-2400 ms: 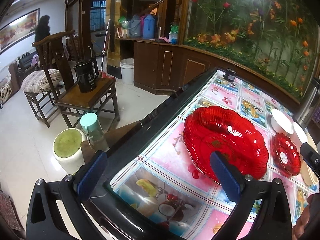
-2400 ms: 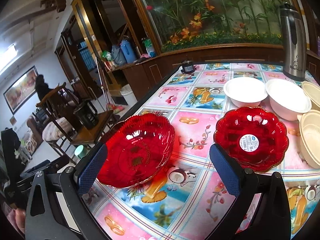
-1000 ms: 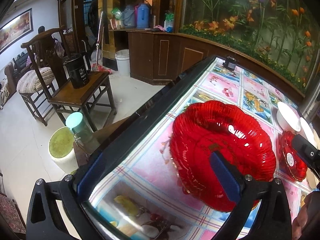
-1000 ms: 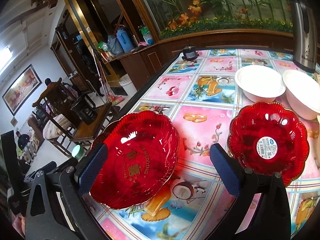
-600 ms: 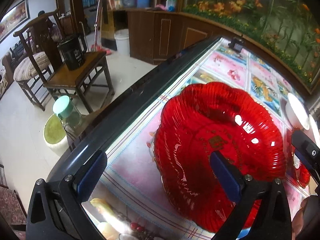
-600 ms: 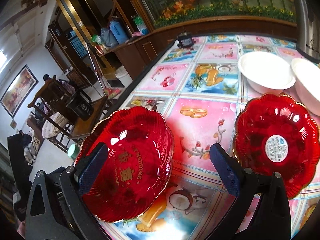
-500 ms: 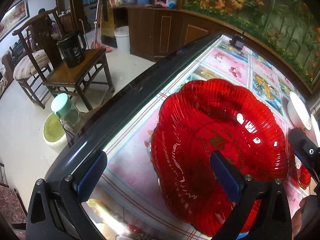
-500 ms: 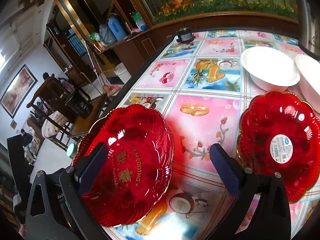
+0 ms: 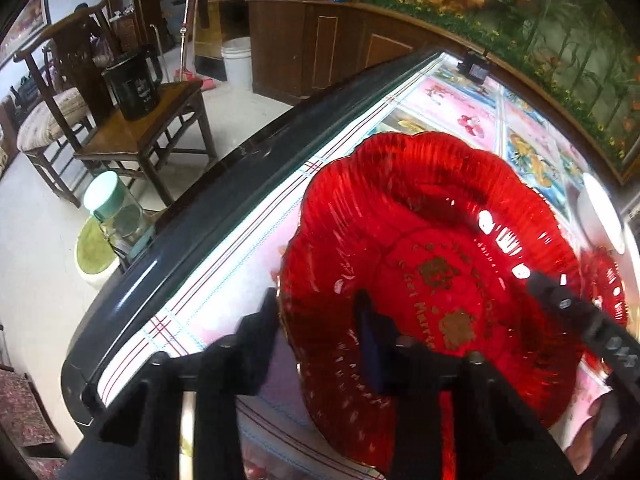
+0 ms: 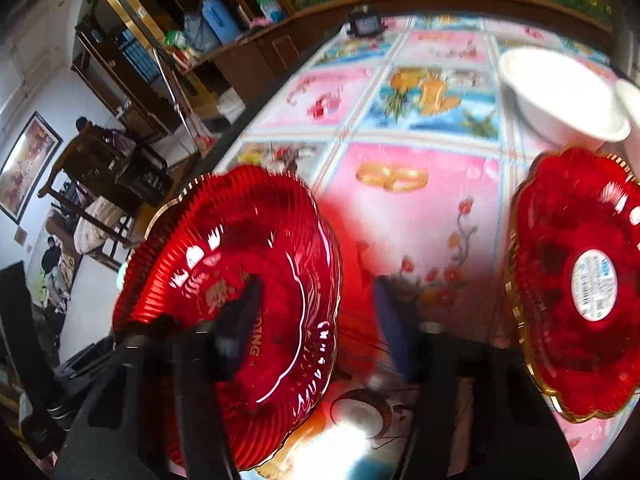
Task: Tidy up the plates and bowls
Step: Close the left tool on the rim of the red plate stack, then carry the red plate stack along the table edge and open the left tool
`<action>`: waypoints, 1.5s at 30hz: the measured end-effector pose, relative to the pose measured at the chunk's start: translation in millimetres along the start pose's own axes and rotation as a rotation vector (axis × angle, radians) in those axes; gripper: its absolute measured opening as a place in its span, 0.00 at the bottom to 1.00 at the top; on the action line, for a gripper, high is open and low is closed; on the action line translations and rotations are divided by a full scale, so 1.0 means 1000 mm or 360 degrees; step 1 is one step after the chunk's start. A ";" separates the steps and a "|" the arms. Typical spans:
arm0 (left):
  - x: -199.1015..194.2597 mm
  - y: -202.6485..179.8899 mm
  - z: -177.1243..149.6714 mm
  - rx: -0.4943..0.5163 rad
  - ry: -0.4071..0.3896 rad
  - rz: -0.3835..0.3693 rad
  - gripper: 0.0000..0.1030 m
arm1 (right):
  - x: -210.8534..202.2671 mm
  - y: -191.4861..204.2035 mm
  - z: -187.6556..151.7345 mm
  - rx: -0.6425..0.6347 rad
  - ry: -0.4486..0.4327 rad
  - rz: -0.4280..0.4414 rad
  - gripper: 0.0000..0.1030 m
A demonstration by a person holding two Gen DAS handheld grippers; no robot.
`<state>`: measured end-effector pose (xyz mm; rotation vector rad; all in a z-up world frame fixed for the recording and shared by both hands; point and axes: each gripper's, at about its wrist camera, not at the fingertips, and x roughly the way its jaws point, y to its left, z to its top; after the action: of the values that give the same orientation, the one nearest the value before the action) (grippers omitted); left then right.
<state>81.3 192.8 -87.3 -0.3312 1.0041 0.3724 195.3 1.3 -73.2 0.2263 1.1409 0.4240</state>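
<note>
Plastic is my guess for the large red plate (image 9: 432, 264): thin, stiff, glossy and fluted, so probably light, slippery on its face and prone to flexing or cracking if squeezed hard. The scalloped rim is the sensible place to grip, since it gives an edge thin enough for a pinch.

That plate sits on the tabletop (image 10: 420, 208) close to its dark left edge. The left gripper (image 9: 320, 320) has just been closing; 1 finger stands outside the near-left rim and the other inside the dish, so the rim runs between them, though I cannot tell whether the pads press on it yet. The right gripper (image 10: 316, 308) has also just been closing, straddling the opposite rim of the same plate, 1 finger over the dish and 1 outside. Blur hides any contact there.

A smaller red plate (image 10: 580, 280) with a white label lies well apart to the right, with a white bowl (image 10: 560, 96) beyond it.

The tabletop carries a glossy picture-tiled cloth, likely slick, so the plate may slide while being pinched. Beyond lie a tiled floor, a wooden chair (image 9: 136, 136) bearing a black kettle (image 9: 134, 84), and a flower mural (image 9: 540, 20).
</note>
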 end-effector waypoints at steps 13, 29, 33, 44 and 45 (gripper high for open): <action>-0.001 -0.004 0.000 0.0041 -0.0040 -0.0032 0.20 | 0.002 0.000 -0.008 -0.0016 -0.0049 -0.0014 0.09; -0.028 0.014 -0.026 0.0079 -0.0062 0.0029 0.20 | -0.019 0.024 -0.039 -0.0117 -0.0076 -0.0048 0.09; -0.027 0.020 -0.027 0.0068 -0.0072 0.0045 0.20 | -0.018 0.031 -0.047 -0.0134 -0.0071 -0.0060 0.10; -0.022 0.030 -0.032 0.0090 -0.0045 0.0026 0.25 | -0.012 0.033 -0.056 -0.0109 -0.0035 -0.0011 0.10; -0.022 0.030 -0.033 0.0094 -0.0039 0.0018 0.27 | -0.011 0.032 -0.055 -0.0096 -0.0022 0.0002 0.10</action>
<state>32.3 201.5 -87.9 -0.2670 0.9912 0.3553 134.2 22.8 -73.9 0.1772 1.1129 0.4569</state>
